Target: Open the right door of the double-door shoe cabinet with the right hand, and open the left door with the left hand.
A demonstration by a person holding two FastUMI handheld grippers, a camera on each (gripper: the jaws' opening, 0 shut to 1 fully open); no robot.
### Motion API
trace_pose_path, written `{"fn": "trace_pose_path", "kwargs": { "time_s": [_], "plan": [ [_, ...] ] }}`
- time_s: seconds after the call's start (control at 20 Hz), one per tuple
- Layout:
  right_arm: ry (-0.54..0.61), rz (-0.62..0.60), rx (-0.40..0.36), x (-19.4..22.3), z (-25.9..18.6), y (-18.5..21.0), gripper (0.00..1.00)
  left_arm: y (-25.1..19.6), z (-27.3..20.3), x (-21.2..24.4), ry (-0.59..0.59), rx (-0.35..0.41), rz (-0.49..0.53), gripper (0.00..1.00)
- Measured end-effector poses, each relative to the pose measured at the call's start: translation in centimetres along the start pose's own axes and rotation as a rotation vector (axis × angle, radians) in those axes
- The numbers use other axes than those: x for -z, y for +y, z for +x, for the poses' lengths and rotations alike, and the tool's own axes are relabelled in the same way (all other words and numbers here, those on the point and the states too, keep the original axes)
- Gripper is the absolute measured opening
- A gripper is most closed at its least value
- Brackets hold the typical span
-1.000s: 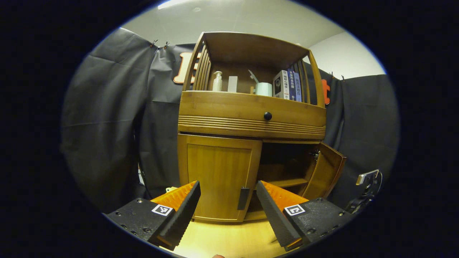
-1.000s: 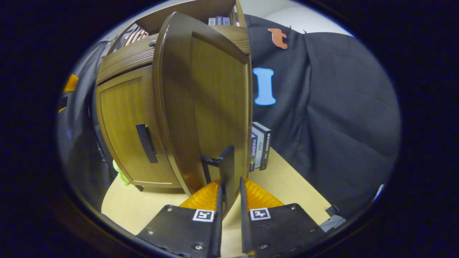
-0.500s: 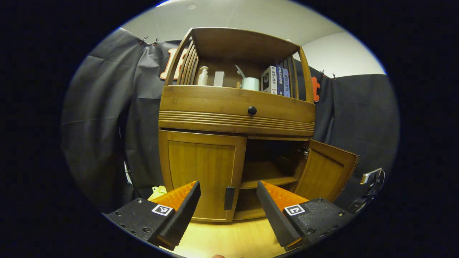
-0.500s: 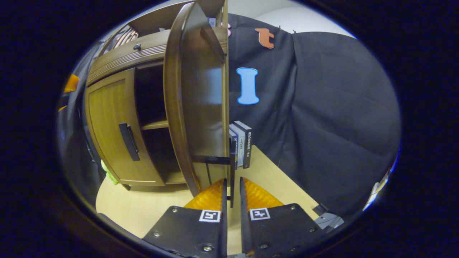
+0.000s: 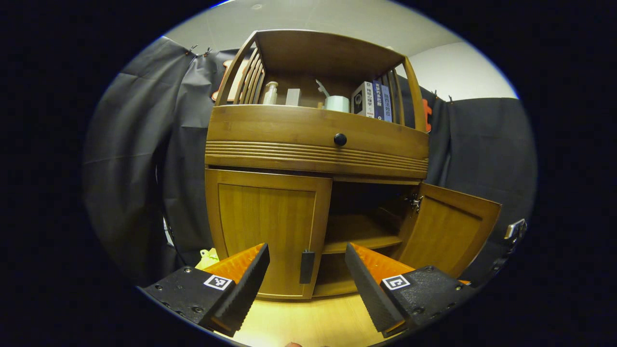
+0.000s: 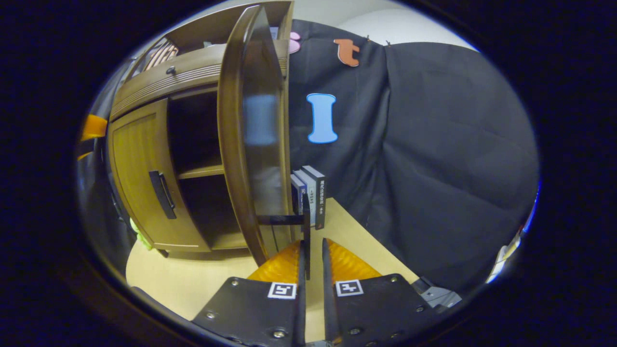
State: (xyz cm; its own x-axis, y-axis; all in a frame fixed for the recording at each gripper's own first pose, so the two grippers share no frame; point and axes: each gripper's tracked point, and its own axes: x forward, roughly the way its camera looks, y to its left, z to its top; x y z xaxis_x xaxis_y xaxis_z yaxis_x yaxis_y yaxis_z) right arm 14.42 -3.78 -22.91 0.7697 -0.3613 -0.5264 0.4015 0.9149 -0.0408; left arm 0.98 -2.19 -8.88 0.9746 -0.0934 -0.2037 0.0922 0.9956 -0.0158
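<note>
- Right gripper [image 6: 311,250], right gripper view: fingers close together around the right door's handle [image 6: 305,226], the thin dark bar between them; contact of both fingers cannot be told for sure.
- Right door [image 6: 250,130] swung wide open, seen edge-on; in the left gripper view it [image 5: 448,233] stands out at the cabinet's right.
- Left gripper [image 5: 306,270], left gripper view: fingers wide apart, holding nothing, just short of the left door's handle [image 5: 306,266].
- Left door [image 5: 267,231] closed.
- Shoe cabinet [image 5: 315,144] stands on a pale wood surface [image 5: 308,323]; inner shelf [image 5: 356,238] exposed.
- Books [image 6: 311,195] upright on the surface behind the right door.
- Upper shelf: bottle [image 5: 270,93], books [image 5: 373,100].
</note>
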Motion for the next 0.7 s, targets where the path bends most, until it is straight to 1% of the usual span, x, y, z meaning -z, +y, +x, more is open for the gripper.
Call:
{"fn": "trace_pose_path", "kwargs": {
  "time_s": [0.05, 0.3, 0.4, 0.6, 0.65, 0.7],
  "plan": [
    [0.001, 0.009, -0.002, -0.1, 0.0, -0.2, 0.15, 0.1, 0.4, 0.1, 0.003, -0.003, 0.003, 0.97],
    [-0.009, -0.003, 0.019, -0.5, -0.5, -1.7, 0.16, -0.1, 2.2, 1.1, 0.013, -0.003, 0.012, 0.98],
    [-0.03, -0.013, 0.047, -1.2, -1.1, -3.0, 0.16, -0.1, 3.2, 1.7, 0.018, 0.001, 0.016, 0.98],
    [-0.056, -0.034, 0.127, -2.0, -1.4, -6.3, 0.16, 0.1, 5.4, 3.3, 0.046, 0.002, 0.018, 0.98],
    [-0.057, -0.029, 0.141, -2.1, -1.6, -7.1, 0.16, 0.2, 6.0, 3.8, 0.057, 0.002, 0.015, 0.97],
    [-0.058, -0.013, 0.129, -2.3, -1.7, -7.1, 0.16, 0.3, 6.5, 4.4, 0.068, 0.003, 0.012, 0.98]
  ]
}}
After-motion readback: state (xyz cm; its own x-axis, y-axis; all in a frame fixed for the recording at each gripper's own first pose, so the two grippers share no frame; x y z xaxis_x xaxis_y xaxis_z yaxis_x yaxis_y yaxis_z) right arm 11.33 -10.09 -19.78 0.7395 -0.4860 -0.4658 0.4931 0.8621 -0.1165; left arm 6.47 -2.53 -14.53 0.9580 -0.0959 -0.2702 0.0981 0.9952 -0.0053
